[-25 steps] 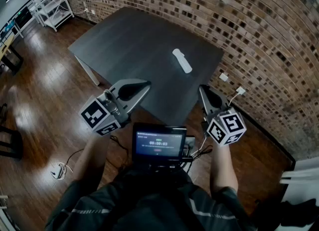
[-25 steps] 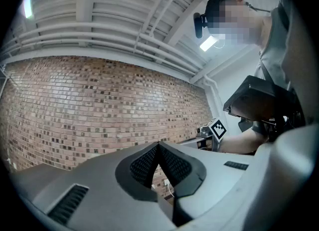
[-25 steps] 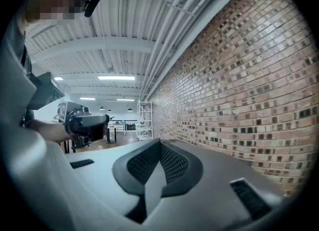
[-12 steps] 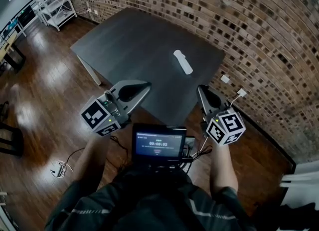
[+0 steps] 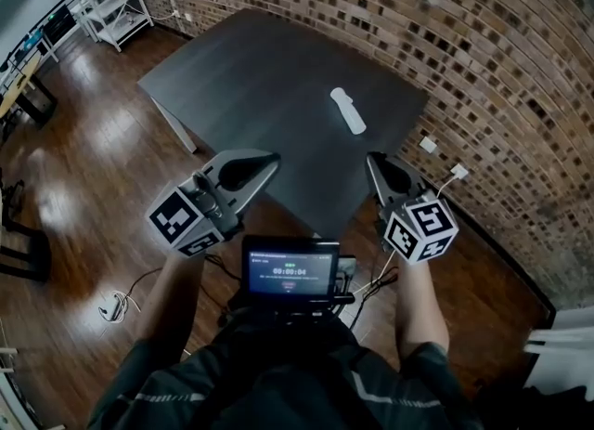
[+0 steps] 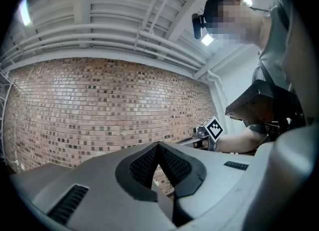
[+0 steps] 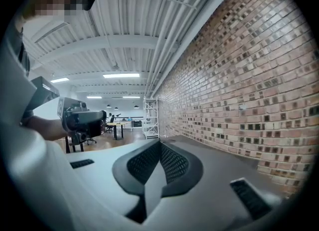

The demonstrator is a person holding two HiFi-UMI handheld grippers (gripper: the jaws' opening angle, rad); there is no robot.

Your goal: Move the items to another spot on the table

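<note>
White slim item (image 5: 348, 110) is lying on the dark table (image 5: 251, 84) near its wall-side edge; left gripper (image 5: 270, 159) and right gripper (image 5: 372, 161) are hovering off its near edge, jaws together, empty. Approaching unopened is probably risking shoving it off.

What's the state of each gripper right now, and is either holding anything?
Left gripper: closed, holding nothing.
Right gripper: closed, holding nothing.
</note>
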